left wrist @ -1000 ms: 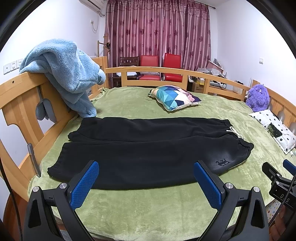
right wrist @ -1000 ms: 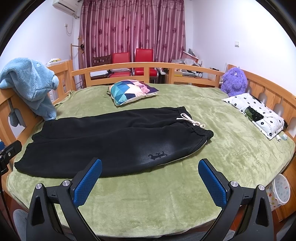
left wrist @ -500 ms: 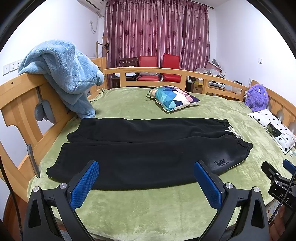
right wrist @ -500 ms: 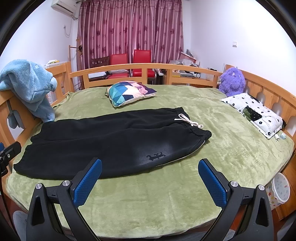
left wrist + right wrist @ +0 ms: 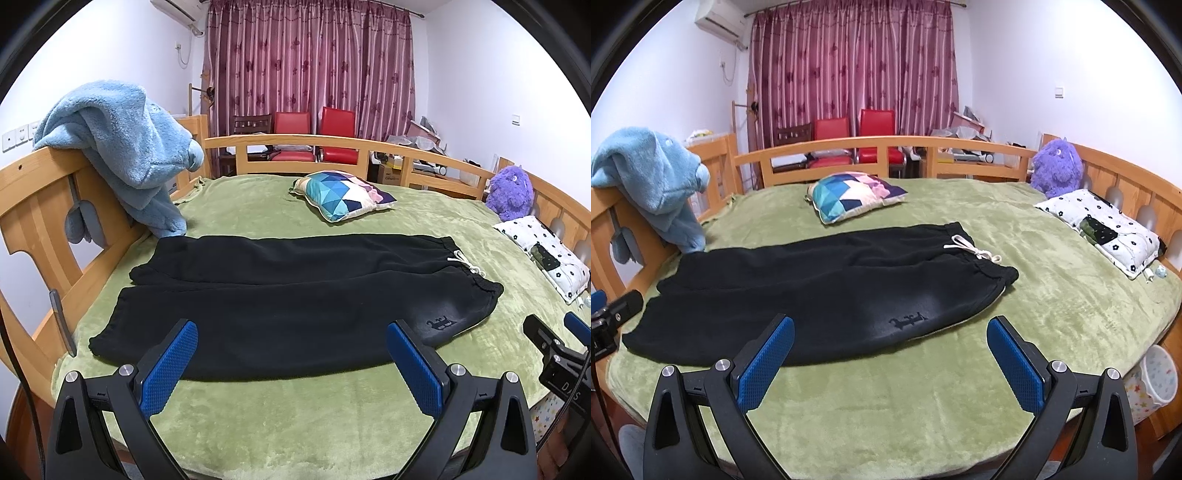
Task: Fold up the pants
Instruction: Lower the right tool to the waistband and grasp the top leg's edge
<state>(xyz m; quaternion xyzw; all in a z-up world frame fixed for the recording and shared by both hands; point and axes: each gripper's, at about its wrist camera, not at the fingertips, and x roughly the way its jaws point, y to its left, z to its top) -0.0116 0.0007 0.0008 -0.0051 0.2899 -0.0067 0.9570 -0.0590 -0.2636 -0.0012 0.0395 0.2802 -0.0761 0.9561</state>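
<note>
Black pants (image 5: 295, 295) lie flat on the green bed cover (image 5: 295, 417), legs side by side, cuffs to the left, waistband with a white drawstring (image 5: 465, 262) to the right. They also show in the right wrist view (image 5: 820, 291). My left gripper (image 5: 291, 358) is open and empty, hovering over the near edge of the pants. My right gripper (image 5: 890, 358) is open and empty, just in front of the pants' near hem. The right gripper's tip shows at the right edge of the left wrist view (image 5: 554, 350).
A colourful pillow (image 5: 343, 194) lies behind the pants. A blue fleece (image 5: 129, 147) hangs on the wooden bed rail (image 5: 37, 206) at left. A purple plush (image 5: 1058, 166) and a white flowered pillow (image 5: 1104, 229) sit at right. A bin (image 5: 1156, 380) stands beside the bed.
Both grippers have risen or tilted slightly, so the pants sit a little lower in both views. The pants have not moved. Both grippers stay open.
</note>
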